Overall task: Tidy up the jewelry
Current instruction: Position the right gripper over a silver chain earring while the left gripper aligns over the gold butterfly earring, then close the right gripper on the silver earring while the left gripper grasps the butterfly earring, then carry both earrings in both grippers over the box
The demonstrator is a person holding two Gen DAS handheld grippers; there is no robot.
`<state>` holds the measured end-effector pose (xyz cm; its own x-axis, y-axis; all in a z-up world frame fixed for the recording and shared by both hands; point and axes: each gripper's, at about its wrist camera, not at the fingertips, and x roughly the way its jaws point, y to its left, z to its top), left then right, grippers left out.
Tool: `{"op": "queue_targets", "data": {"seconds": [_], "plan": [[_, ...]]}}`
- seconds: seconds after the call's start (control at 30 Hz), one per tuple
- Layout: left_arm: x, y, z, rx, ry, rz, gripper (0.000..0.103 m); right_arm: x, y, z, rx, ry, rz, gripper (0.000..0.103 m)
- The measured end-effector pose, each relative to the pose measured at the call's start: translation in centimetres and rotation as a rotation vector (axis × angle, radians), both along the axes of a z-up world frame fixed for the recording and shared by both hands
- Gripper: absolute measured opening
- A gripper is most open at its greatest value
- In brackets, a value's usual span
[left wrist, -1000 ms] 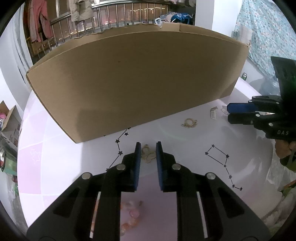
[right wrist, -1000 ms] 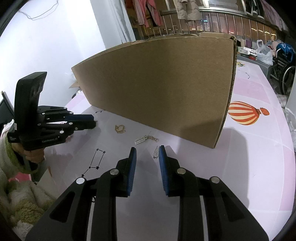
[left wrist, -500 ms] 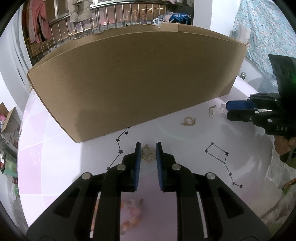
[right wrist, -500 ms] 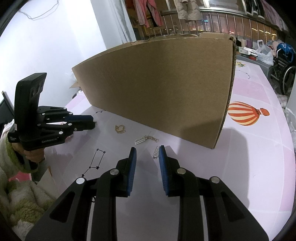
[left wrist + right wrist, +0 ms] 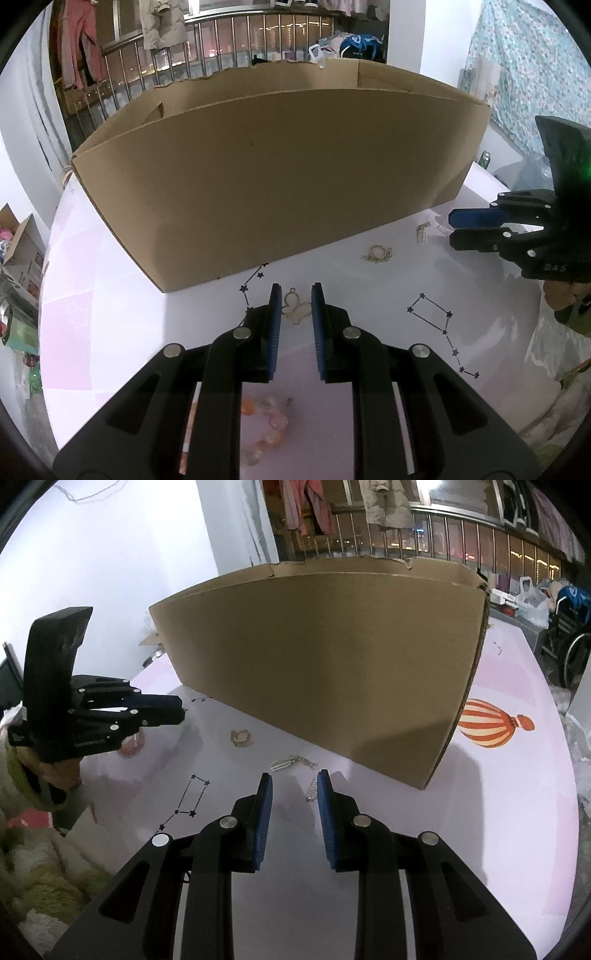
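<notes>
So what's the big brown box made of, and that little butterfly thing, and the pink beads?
The box looks like plain matte cardboard: brown, with a torn, ragged top edge. The butterfly charm seems to be thin gold-coloured metal, an open outline that glints a little, though it could be plated. The bead bracelet has glossy, see-through pink and orange beads, maybe glass, stone or plastic; I can't tell which.

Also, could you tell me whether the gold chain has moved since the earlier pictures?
No. In the left wrist view the gold chain lies where it did, between the box and the rectangular star print.
</notes>
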<state>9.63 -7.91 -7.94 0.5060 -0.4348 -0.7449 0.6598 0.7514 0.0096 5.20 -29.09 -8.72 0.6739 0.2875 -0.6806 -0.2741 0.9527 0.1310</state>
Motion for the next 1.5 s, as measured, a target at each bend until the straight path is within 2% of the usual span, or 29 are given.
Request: {"op": "queue_targets", "data": {"seconds": [0.13, 0.3, 0.43, 0.97, 1.5], "plan": [[0.0, 0.1, 0.0, 0.002, -0.002, -0.002, 0.015, 0.4, -0.1, -0.1, -0.016, 0.009, -0.009, 0.024], [0.1, 0.1, -0.1, 0.002, -0.002, -0.002, 0.015, 0.6, 0.2, -0.3, -0.056, 0.01, -0.007, 0.013], [0.1, 0.2, 0.0, 0.002, -0.002, -0.002, 0.015, 0.6, -0.1, -0.3, -0.052, 0.021, -0.011, 0.006], [-0.1, 0.3, 0.2, -0.002, -0.008, 0.004, 0.015, 0.0, -0.5, -0.1, -0.022, 0.016, -0.032, 0.005], [-1.8, 0.6, 1.8, -0.021, -0.052, 0.009, 0.015, -1.1, 0.0, 1.9, -0.027, -0.035, -0.044, 0.005]]}}
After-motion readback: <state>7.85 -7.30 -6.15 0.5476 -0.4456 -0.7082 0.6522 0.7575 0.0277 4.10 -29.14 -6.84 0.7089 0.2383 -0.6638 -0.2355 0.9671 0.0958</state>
